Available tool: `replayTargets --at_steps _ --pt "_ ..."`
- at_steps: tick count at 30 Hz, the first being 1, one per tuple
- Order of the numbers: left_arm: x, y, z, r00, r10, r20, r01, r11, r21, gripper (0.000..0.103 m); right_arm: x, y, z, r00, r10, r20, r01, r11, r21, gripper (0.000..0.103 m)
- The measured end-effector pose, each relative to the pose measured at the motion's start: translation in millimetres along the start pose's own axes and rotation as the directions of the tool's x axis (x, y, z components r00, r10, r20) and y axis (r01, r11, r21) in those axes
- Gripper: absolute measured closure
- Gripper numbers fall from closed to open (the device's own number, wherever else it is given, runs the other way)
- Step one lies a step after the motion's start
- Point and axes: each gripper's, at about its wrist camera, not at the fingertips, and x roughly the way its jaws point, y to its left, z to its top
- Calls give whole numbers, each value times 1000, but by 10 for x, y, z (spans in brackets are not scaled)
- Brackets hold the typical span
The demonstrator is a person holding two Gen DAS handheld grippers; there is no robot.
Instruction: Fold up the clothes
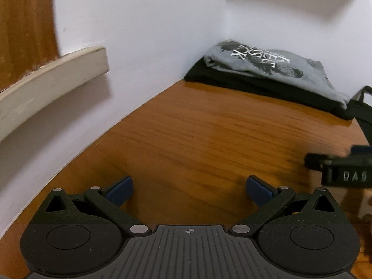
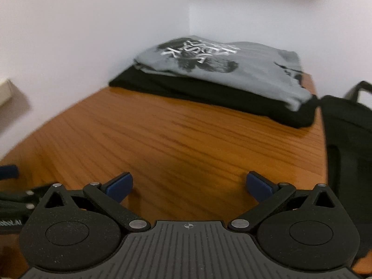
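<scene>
Both grippers are hovering low over the wooden table [image 1: 197, 134], side by side, w/ nothing between the fingers. The left gripper [image 1: 189, 189] is spread wide, blue pads [image 1: 121, 189] well apart, facing bare wood. The right gripper [image 2: 189, 187] is spread wide too, pads [image 2: 258, 188] apart and holding nothing; its black body is also showing at the right edge of the left view. The clothes are sitting at the far end of the table, in the corner where the two white walls [image 1: 151, 34] meet: a folded grey t-shirt [image 2: 232, 67] w/ a dark print and white lettering is lying on top of a folded black garment [image 2: 209, 95]. Both are well apart from the grippers. A black bag [image 2: 346, 139] is standing just right of the pile, approx. touching it. A cream ledge [image 1: 53, 74] is sticking out from the left wall.
</scene>
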Motion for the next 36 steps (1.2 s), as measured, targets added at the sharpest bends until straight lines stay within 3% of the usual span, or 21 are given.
replayTargets --at_steps 5,10,36 --pt "-120 0 -117 1000 -8 2 8 1000 8 0 -192 64 -166 999 -34 1 34 999 32 0" --pt "-201 -9 -195 1000 -10 1 10 1000 10 0 -336 155 -274 1000 -9 -1 9 1000 10 0" --pt "-215 -2 -231 1000 1 -1 -1 1000 -3 0 -386 192 -300 1000 -3 -4 3 1000 8 0"
